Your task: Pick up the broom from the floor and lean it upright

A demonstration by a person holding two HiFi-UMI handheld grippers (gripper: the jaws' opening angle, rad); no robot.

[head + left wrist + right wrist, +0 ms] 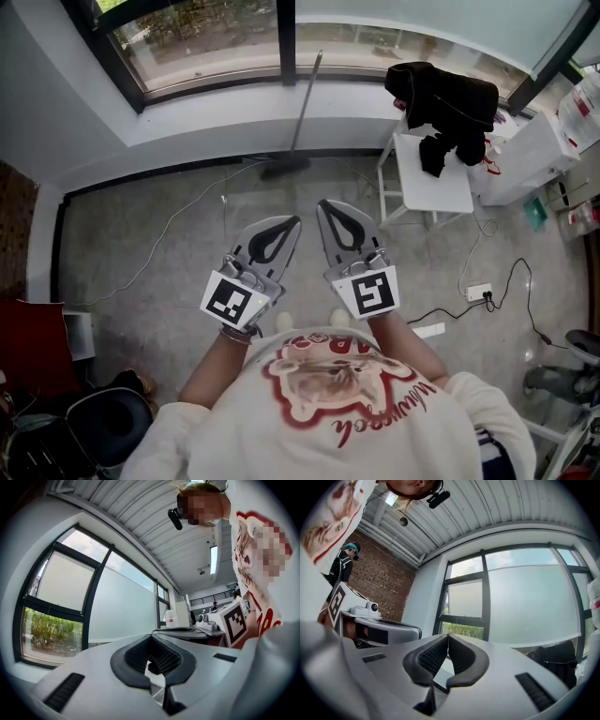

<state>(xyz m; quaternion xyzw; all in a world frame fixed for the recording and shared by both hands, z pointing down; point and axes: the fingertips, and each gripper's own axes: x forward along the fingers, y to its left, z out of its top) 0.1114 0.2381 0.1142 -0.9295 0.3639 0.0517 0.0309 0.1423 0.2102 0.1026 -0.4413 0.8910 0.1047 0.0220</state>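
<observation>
The broom (302,111) stands upright against the low wall under the window, with its dark head (285,168) on the floor and its thin grey handle leaning on the window frame. Both grippers hover side by side over the floor, well short of it and close to the person's chest. My left gripper (294,222) is shut, its tips together and nothing between them. My right gripper (322,204) is shut and empty too. The left gripper view shows my left gripper (151,636) against windows and ceiling. The right gripper view shows my right gripper (447,635) the same way. Neither gripper view shows the broom.
A white table (436,183) with a black garment (448,101) draped on it stands right of the broom. White boxes (525,155) sit further right. Cables (169,225) and a power strip (478,292) lie on the floor. A black stool (108,424) sits at the lower left.
</observation>
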